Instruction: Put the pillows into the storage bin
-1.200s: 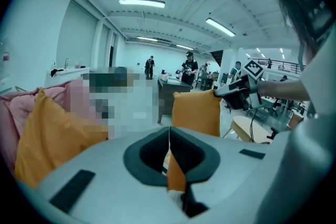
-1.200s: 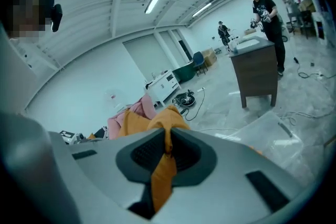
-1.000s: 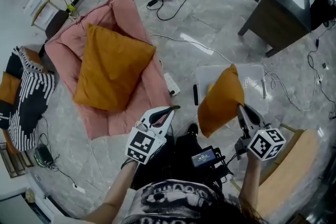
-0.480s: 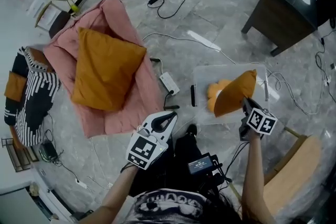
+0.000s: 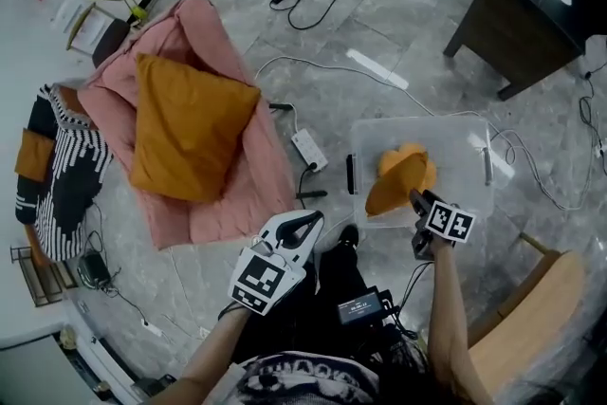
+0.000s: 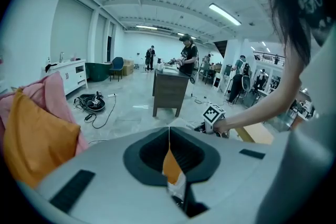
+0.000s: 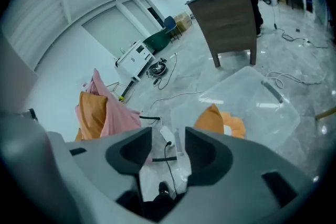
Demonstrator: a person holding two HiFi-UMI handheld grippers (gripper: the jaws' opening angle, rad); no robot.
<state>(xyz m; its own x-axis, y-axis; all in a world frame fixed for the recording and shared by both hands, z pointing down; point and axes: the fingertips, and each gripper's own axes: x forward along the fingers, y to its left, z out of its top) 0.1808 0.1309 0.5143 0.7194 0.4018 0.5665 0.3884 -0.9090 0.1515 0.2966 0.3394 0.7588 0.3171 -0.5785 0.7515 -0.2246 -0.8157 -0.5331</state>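
Grey-jawed and clamped on nothing, the left gripper [image 5: 302,221] hangs idle at the near left of the storage bin [image 5: 467,168], probably because one claw is enough for a light cushion. At the bin's near edge, the right gripper [image 5: 415,199] is opening its jaws with nothing between them. The orange pillow [image 5: 400,180] is let go and lies slumped inside the bin, just past the tips. Well to the bin's far left, a second orange pillow [image 5: 190,123] rests on a pink quilt [image 5: 237,194], so the job looks roughly half done.
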